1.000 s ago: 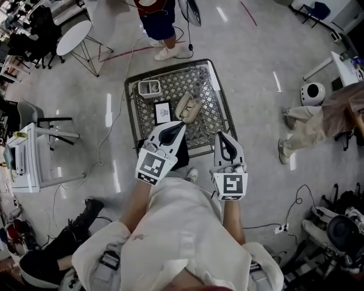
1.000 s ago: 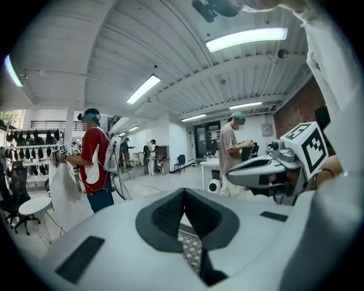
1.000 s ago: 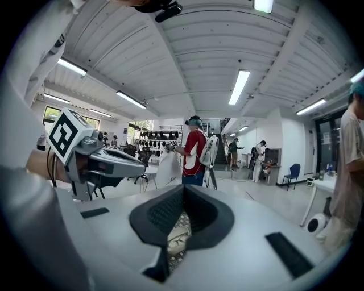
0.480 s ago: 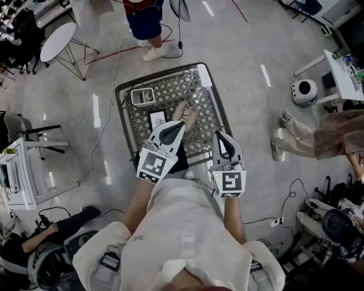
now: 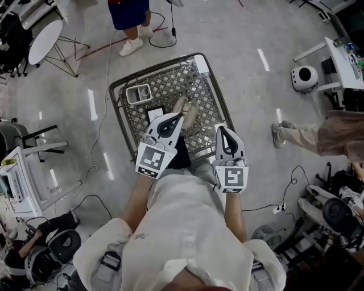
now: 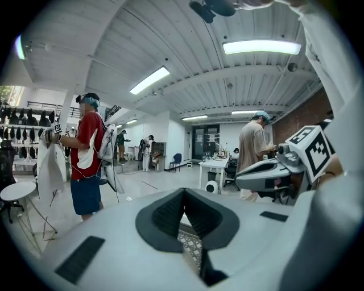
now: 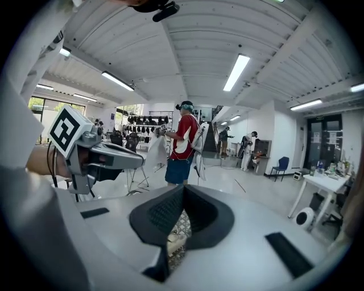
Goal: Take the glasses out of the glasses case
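A beige glasses case lies shut on the metal mesh table in the head view. My left gripper is held over the table's near half, its tip right beside the case, jaws together with nothing between them. My right gripper hovers at the table's near right edge, also shut and empty. In the left gripper view the left gripper has its jaws meeting over a sliver of mesh. In the right gripper view the case shows low in the gap below the closed right gripper. No glasses are in view.
A white tray and a black-framed card also sit on the mesh table. A person stands beyond its far edge, another person is at the right. A round white side table, floor cables and a white round device surround it.
The head view has shifted, so the table now sits slightly higher and further left. Both grippers keep the same shut pose near my body. The person at the right has moved.
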### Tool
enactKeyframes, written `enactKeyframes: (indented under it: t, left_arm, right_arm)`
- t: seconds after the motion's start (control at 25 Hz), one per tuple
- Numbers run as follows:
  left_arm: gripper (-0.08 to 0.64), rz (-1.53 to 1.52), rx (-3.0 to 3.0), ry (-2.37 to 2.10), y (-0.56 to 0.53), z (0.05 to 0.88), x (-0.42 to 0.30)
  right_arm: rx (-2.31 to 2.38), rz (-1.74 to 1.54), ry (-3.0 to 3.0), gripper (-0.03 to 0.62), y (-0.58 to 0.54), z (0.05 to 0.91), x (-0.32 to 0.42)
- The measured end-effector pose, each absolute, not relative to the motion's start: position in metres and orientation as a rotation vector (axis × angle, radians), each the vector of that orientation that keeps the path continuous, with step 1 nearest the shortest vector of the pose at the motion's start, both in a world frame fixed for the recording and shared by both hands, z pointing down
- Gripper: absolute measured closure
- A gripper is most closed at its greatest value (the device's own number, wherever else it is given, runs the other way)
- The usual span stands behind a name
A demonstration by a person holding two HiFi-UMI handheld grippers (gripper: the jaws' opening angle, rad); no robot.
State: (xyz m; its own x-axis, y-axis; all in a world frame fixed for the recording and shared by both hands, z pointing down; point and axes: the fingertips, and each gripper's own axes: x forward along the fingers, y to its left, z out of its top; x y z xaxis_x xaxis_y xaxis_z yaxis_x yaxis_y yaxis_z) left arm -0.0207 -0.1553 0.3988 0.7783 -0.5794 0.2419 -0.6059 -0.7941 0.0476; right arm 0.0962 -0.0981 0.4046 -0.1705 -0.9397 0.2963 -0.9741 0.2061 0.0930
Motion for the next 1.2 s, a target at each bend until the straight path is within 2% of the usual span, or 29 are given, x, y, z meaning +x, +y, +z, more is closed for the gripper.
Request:
enactKeyframes:
  t: [0.52,1.2]
  left_arm:
    - [0.546,0.416,2.716,-1.152,-0.198,0.453,0.0]
    - [0.546,0.688,2.505,-1.23,-0.211,0.551,-0.002]
  right_arm:
    - [1.708,0.319,-2.298,0.586,-0.145,0.46,0.129]
    - [1.369,0.477,-2.415,0.586,-0.167,0.544,0.112]
